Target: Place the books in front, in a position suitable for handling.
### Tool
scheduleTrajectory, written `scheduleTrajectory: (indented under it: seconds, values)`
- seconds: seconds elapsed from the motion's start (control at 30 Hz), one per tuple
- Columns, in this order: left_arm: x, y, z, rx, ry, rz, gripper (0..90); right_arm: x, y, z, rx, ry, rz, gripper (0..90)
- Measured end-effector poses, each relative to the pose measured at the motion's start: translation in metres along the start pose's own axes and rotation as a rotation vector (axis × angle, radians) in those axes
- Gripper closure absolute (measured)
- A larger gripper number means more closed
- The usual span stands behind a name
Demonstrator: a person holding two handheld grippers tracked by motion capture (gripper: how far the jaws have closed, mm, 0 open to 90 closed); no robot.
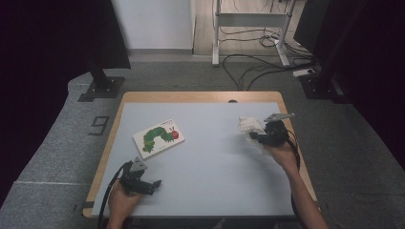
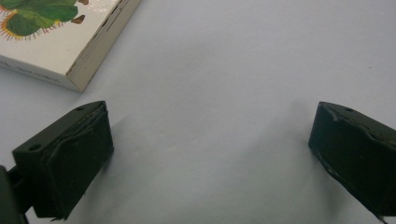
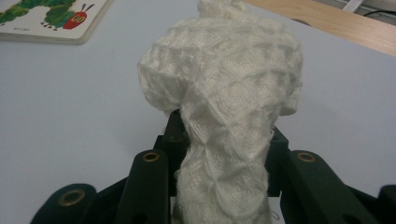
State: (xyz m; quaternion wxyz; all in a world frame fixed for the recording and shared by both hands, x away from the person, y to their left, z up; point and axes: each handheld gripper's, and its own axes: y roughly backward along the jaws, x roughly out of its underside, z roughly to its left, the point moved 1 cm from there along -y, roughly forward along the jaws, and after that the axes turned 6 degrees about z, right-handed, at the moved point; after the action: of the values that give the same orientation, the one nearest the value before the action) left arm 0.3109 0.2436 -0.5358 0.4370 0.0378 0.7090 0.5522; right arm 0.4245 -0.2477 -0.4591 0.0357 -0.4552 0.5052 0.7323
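Observation:
My right gripper (image 1: 258, 136) is shut on a white knitted cloth (image 1: 250, 125), held above the right side of the table. In the right gripper view the cloth (image 3: 224, 102) bulges up out of the pinched black jaws and hides their tips. A white picture book with a green caterpillar on its cover (image 1: 158, 137) lies flat at the left centre of the table. My left gripper (image 1: 154, 185) rests low near the front left edge, jaws wide open. In the left gripper view nothing lies between its fingers (image 2: 70, 158), and the book's corner (image 2: 70, 51) sits just beyond them.
The pale grey mat covers a wooden table (image 1: 191, 96). Beyond the far edge stand a desk frame (image 1: 248, 28) with floor cables and dark stands at both sides. Bare mat (image 1: 210, 162) stretches between the two grippers.

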Motion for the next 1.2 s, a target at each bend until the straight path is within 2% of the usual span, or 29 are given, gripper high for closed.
scheduleTrajectory:
  seconds: [0.77, 1.2]
  values:
    - [0.000, 0.000, 0.000, -0.001, 0.000, 0.000, 0.0, 0.044, 0.049, 0.020, -0.034, 0.018, -0.046, 63.0]
    - [0.000, 0.000, 0.000, 0.000, 0.001, 0.000, 0.0, 0.068, 0.069, 0.031, -0.020, 0.036, -0.043, 62.7]
